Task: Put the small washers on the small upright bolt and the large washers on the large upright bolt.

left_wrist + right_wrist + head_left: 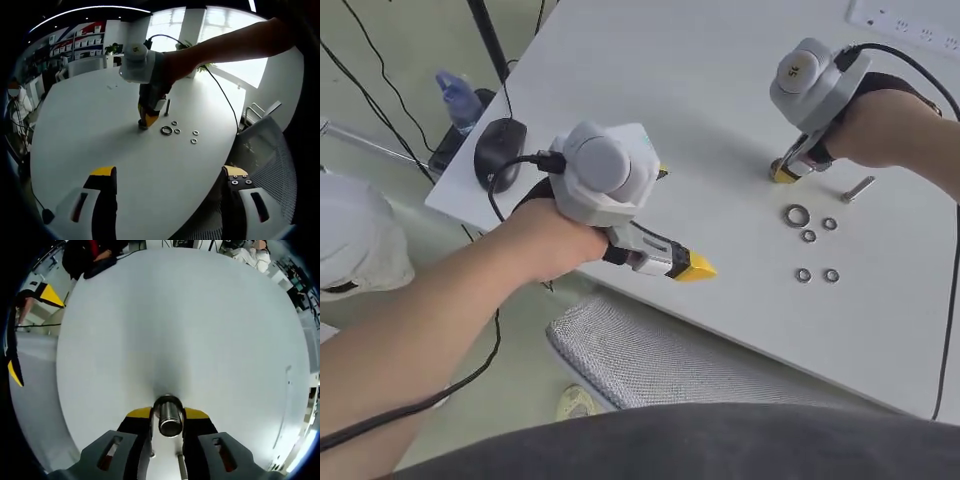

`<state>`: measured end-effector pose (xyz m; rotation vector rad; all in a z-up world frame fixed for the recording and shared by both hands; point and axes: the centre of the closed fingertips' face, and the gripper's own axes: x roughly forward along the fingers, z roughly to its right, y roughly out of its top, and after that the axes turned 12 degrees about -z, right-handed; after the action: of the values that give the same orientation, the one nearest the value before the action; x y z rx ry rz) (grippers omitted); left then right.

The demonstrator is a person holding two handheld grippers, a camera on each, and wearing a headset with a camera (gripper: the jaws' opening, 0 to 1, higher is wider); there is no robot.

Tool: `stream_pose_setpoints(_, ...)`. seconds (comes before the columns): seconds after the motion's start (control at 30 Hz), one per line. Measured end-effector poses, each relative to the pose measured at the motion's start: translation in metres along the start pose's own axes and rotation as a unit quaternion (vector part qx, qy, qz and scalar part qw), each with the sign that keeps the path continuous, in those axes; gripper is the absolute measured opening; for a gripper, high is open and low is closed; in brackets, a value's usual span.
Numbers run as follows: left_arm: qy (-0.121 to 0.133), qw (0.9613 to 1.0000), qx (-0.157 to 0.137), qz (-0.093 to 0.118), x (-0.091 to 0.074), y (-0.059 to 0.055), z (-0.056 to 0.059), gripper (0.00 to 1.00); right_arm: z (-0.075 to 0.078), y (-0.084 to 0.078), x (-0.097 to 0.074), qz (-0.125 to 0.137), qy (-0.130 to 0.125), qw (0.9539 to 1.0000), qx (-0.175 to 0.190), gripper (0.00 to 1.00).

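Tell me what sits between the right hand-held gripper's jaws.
A metal bolt, round end toward the camera, clamped by the right hand-held gripper. The jaws cover its sides, so its length and far end cannot be seen.

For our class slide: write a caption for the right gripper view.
Right gripper clamps a bolt at the white table.

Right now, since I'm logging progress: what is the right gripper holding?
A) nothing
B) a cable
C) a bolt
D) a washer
C: the right gripper has a metal bolt clamped between its jaws, seen end-on in the right gripper view.
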<state>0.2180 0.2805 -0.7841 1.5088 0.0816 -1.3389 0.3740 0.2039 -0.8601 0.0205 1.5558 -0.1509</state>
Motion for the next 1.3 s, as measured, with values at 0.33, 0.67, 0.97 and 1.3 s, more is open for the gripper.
stream_pose_setpoints(0.33,-0.003,1.0,0.003,-0.002,0.0023,0.0022,-0.0021,0.84,-0.0003,-0.001,-0.0008,-0.007,0.006,1.0,0.002,0.22)
stream_pose_setpoints(0.67,-0.004,1.0,0.004,-0.006,0.0027,0.0021,-0.0002,0.82,0.0008,-0.0018,0.0031,-0.004,0.006,0.9999,-0.012,0.24)
stream_pose_setpoints(0.97,-0.004,1.0,0.002,-0.004,0.0019,0.0023,0.0014,0.83,-0.0038,-0.0021,0.0038,0.004,0.007,0.9995,-0.029,0.38)
stream_pose_setpoints(1.3,-0.002,1.0,0.004,-0.005,-0.0006,0.002,0.0013,0.83,-0.002,0.0008,-0.0039,0.013,0.01,0.9994,-0.031,0.43)
